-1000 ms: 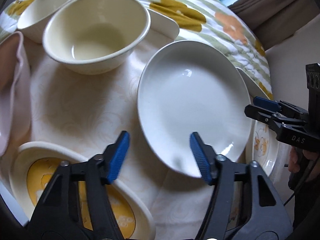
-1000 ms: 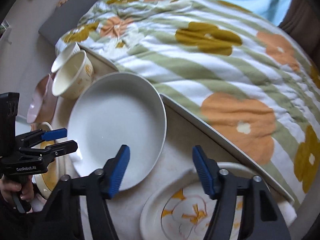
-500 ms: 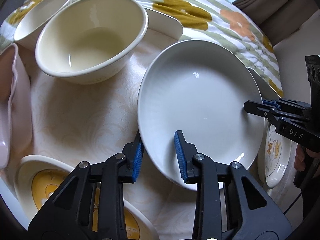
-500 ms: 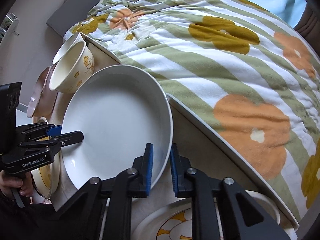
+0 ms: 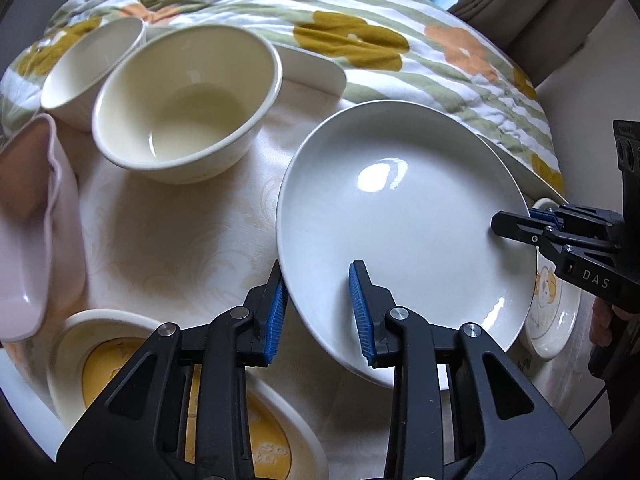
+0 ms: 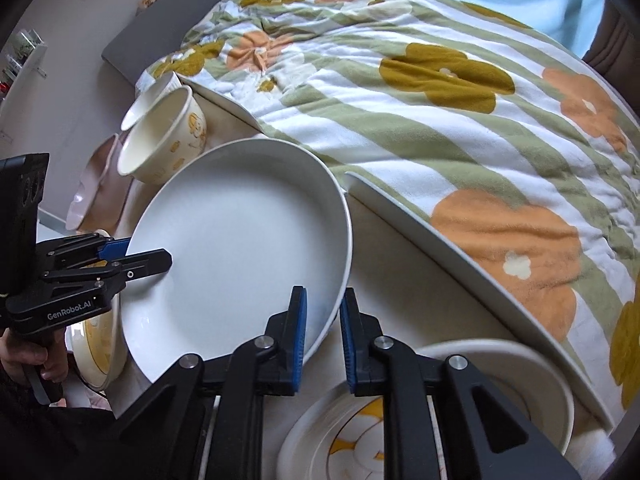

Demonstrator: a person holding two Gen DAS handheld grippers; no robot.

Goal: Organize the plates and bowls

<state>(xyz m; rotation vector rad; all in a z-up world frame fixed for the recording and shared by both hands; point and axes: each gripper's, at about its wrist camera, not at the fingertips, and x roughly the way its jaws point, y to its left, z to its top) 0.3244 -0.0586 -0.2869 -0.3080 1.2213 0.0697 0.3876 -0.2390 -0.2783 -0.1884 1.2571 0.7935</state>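
At nine o'clock sit the cream bowl [image 5: 180, 108] and the smaller cup [image 5: 86, 68], untouched. My left gripper [image 5: 316, 312] is nearly closed, pinching the white plate [image 5: 400, 216] by its seven o'clock rim. My right gripper [image 6: 322, 340] is clamped tight on the opposite rim, at three o'clock. The plate hangs tilted between them above the tablecloth [image 5: 168, 232]. I judge this the carrying step. Next I must raise both sides evenly and set it onto a patterned plate [image 6: 360, 440], releasing together.
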